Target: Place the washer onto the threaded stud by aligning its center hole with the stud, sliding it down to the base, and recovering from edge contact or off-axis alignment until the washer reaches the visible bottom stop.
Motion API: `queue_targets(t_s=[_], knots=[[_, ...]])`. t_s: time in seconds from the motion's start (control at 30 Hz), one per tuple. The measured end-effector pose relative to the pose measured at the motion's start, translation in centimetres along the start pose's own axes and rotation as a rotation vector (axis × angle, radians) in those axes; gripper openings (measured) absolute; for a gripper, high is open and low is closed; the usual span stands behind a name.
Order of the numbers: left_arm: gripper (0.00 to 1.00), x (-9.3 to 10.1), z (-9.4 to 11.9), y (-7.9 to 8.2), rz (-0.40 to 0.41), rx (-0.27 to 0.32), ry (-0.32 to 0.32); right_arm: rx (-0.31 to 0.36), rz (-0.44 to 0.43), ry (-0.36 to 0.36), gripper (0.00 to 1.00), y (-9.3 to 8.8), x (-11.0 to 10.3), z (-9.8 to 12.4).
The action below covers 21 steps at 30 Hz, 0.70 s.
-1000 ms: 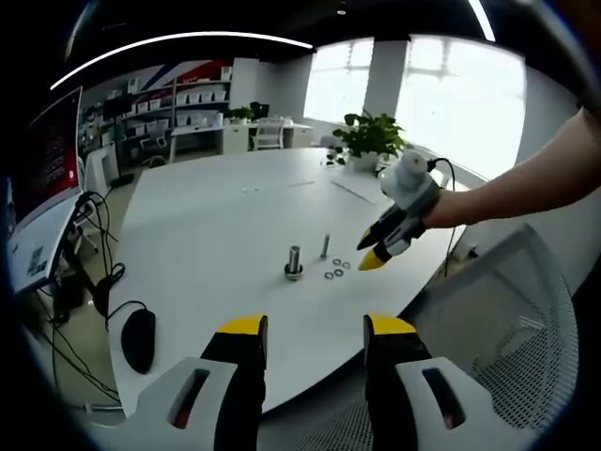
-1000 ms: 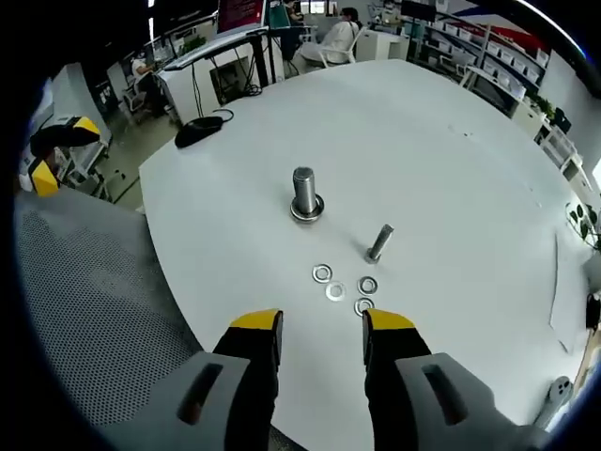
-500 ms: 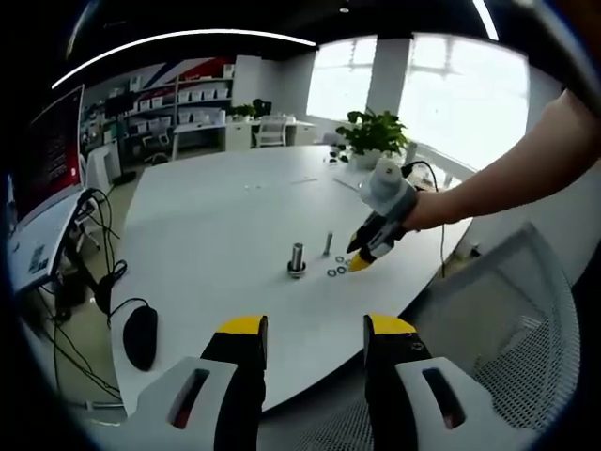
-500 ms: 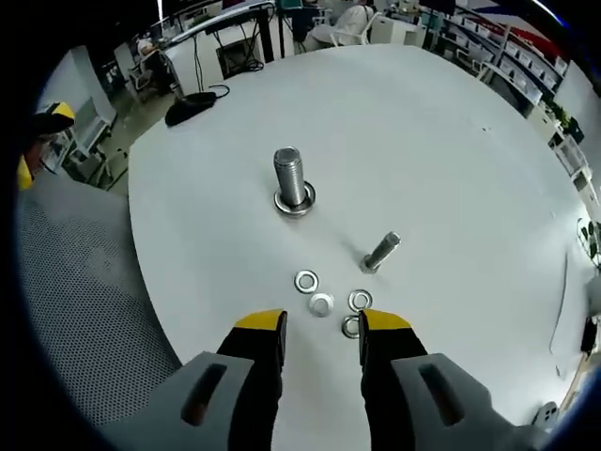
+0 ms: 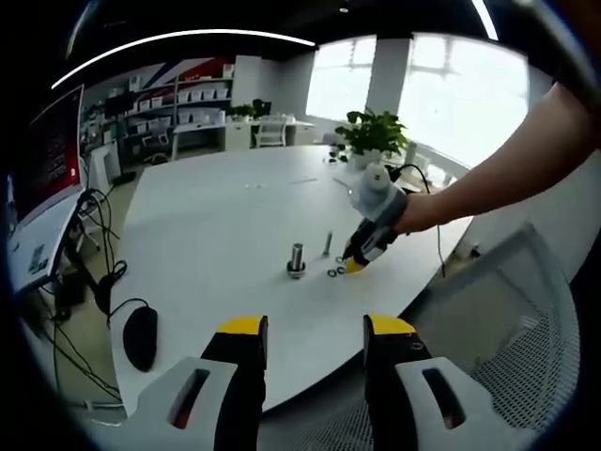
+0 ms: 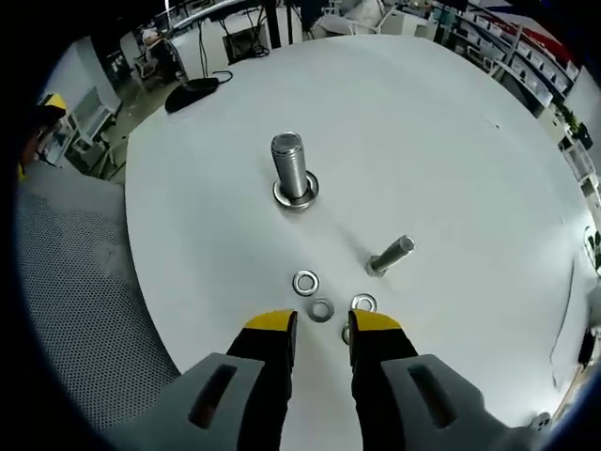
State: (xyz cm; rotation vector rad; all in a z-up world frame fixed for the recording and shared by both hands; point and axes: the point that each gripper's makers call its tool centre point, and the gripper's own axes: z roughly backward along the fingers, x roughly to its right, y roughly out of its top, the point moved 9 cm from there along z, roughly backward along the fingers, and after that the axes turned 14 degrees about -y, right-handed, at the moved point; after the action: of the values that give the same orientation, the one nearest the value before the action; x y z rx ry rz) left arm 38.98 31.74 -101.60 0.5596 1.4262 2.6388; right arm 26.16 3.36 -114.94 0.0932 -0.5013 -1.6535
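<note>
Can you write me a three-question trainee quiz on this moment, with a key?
1. True or false: a washer is already gripped between the right gripper's jaws.
2. Which stands upright on the table?
A. the large threaded stud
B. the small bolt
C. neither
3. Fill in: the loose washers lie between the right gripper's tips and the ____.

Key:
1. False: the jaws are parted with nothing between them, just short of the washers.
2. A; the small bolt leans over.
3. The large threaded stud.
</note>
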Motion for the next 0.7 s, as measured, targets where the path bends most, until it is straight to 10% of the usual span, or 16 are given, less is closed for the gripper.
queue_targets(t_s=[0.7], knots=[[0.39, -0.15, -0.05, -0.05, 0.001, -0.005, 0.004, -0.029, 0.079, 0.023, 0.24, 0.20, -0.79, -0.48]])
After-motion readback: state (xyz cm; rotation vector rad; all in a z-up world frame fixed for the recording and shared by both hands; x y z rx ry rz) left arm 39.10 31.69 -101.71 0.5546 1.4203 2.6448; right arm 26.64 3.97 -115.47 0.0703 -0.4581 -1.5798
